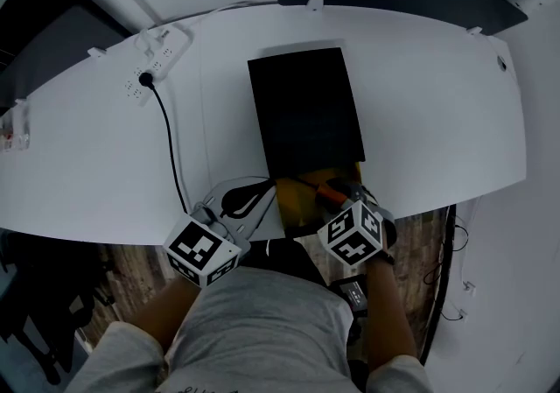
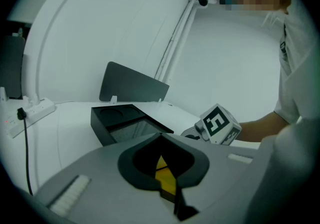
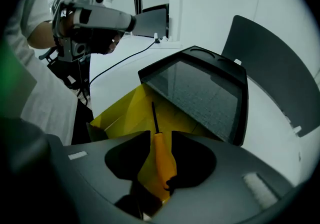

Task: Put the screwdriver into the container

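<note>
Right gripper view: the screwdriver (image 3: 161,155) lies inside the yellow container (image 3: 122,113), its orange handle between the jaws and its dark shaft pointing toward the black tray (image 3: 200,88).
Container: it sits at the near edge of the table (image 1: 420,120), right against the tray's near end, directly in front of the person.
Right gripper (image 3: 160,134): the jaws are spread and stand on either side of the handle. A sliver of yellow shows beside the handle, so the pads do not seem to press on it.
Left gripper (image 2: 161,140): the jaws are drawn together on a yellow wall of the container, pinching it, apparently to steady it.
Done: judging by how it lies, the screwdriver is already in the container and the grip on it is loose. The main step looks complete.
Left to do: probably only lifting the right gripper clear of the handle and letting go of the container wall.
Right hand pose: it points steeply down into the container from the person's right, with the marker cube facing up toward the head camera.
Left hand pose: it is held low and close to level, tipped slightly down, and reaches the container from its left side, near the right gripper.
</note>
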Motion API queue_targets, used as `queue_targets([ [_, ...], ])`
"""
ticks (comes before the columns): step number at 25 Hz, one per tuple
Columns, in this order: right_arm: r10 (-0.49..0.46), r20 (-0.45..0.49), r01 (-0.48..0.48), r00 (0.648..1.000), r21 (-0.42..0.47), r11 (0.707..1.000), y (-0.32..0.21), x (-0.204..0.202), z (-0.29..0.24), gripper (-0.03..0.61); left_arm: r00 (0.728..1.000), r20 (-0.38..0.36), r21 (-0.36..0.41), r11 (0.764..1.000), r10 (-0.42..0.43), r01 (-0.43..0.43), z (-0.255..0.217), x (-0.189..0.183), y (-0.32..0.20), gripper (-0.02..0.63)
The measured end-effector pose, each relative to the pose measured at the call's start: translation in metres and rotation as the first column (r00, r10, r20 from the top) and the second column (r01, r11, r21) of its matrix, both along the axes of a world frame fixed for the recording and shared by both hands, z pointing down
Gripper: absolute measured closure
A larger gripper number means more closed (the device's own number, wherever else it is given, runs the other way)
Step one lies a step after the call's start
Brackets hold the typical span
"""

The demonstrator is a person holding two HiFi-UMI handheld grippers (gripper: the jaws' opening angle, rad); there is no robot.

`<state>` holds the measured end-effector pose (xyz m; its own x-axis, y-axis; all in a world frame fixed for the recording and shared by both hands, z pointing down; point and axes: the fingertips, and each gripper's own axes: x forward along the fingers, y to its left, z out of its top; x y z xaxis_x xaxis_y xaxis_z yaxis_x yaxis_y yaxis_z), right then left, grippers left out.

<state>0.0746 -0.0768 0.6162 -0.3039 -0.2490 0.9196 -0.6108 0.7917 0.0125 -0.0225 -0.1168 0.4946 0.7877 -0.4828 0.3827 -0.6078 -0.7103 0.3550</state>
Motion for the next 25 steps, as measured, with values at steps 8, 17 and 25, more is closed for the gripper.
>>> queue_targets([
  [8,0.095,0.114,-0.102,0.989,0.051,0.994,-0.001,0.005,-0.032,0.457,1.0,0.01,0.033,0.999,0.025,-0.025,-0.015,0.006,0.004,0.614],
  [17,0.151,0.157,-0.171,0.976,0.125,0.977,0.005,0.019,-0.066,0.502,0.998,-0.001,0.066,0.996,0.062,-0.062,-0.034,0.022,0.01,0.614],
  [25,0.232,0.263,-0.284,0.936,0.179,0.942,0.008,0.03,-0.102,0.563,0.997,-0.006,0.089,0.993,0.08,-0.08,-0.049,0.032,0.013,0.614],
])
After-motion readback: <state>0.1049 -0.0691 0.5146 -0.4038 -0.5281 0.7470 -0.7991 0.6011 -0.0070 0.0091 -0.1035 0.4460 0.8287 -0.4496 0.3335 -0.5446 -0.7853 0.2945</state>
